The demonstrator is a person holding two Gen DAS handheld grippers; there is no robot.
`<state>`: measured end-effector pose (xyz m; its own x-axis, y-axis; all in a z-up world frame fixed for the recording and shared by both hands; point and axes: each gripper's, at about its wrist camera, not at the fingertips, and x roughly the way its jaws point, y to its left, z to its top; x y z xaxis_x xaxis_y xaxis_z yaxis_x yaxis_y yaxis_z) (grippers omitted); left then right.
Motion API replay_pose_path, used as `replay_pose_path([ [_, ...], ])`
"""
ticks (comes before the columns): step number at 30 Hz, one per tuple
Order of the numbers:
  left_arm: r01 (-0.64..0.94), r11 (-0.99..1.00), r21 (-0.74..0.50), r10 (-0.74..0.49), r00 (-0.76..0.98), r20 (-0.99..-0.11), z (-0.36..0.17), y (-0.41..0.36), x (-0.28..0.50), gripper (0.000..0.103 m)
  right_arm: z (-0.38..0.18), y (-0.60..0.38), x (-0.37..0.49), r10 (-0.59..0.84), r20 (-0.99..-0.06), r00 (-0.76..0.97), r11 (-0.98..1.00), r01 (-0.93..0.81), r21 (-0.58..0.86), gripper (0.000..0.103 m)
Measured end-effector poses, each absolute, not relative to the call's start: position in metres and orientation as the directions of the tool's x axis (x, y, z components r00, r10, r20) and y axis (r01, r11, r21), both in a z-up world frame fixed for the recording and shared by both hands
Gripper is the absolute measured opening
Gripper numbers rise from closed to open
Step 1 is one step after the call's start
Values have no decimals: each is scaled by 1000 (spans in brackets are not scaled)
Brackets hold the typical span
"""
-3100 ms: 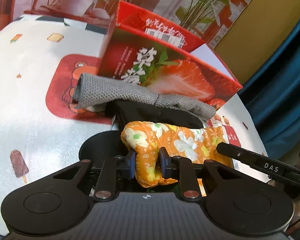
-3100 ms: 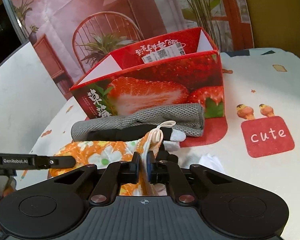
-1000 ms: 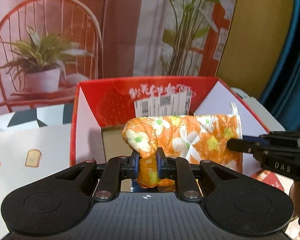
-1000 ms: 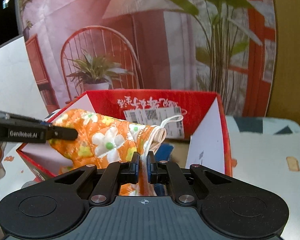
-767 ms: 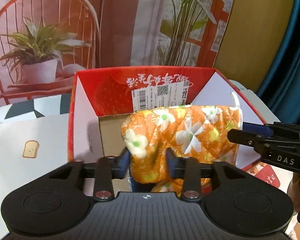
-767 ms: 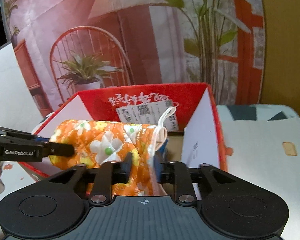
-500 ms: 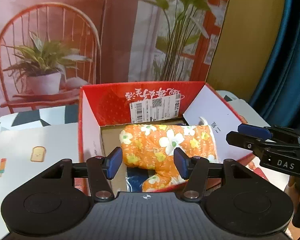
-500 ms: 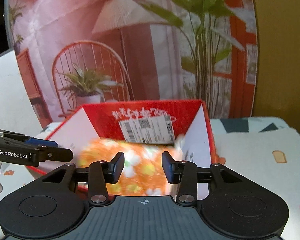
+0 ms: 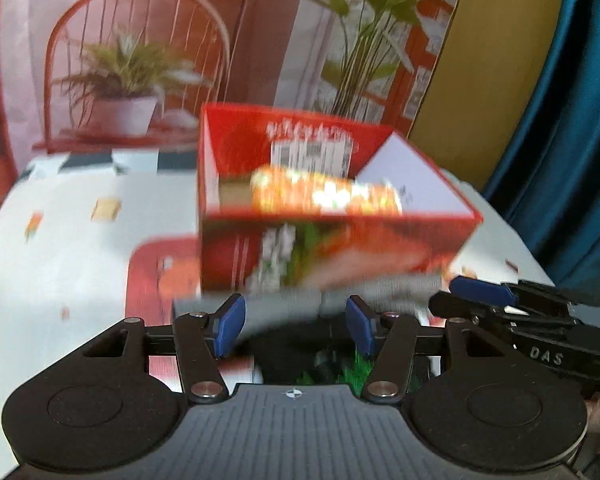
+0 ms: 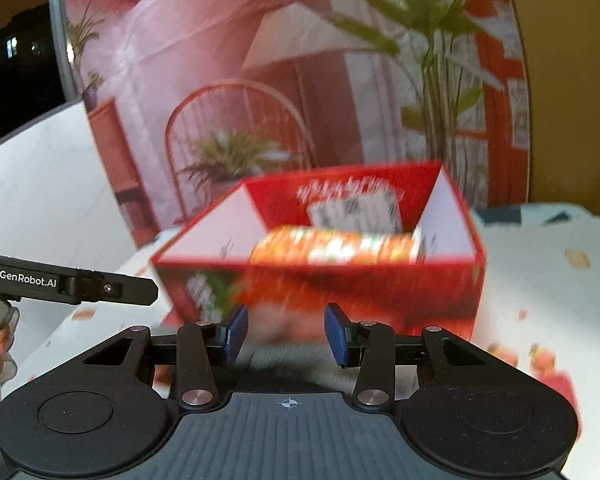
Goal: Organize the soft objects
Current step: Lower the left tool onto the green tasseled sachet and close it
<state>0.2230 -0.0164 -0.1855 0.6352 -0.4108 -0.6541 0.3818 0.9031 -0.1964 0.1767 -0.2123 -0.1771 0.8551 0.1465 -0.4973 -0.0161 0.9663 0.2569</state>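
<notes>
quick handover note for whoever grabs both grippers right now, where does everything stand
Left gripper: jaws open, nothing between them.
Right gripper: jaws open, nothing held.
Orange floral mitt: lying inside the red strawberry box, free of both grippers.
Grey cloth: blurred, on the table in front of the box, just beyond the left jaws, with something dark under it.
Done: mitt is boxed.
Left: probably the grey cloth and the dark item go into the box next; the frames are too blurred to say more about them.
</notes>
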Motion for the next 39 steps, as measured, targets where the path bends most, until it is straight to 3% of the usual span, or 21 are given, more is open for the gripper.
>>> replay_pose_path([
  [13, 325, 883, -339, -468, 550, -692, -227, 4, 178, 52, -200, -178, 137, 273, -598, 754, 953, -126, 276, 40],
  [26, 294, 869, -398, -495, 506, -706, -243, 11, 161, 52, -205, -139, 116, 356, -647, 675, 934, -276, 226, 59],
  [39, 311, 847, -431, -531, 459, -712, -257, 2, 163, 52, -235, -116, 122, 357, -716, 600, 927, -324, 192, 61],
])
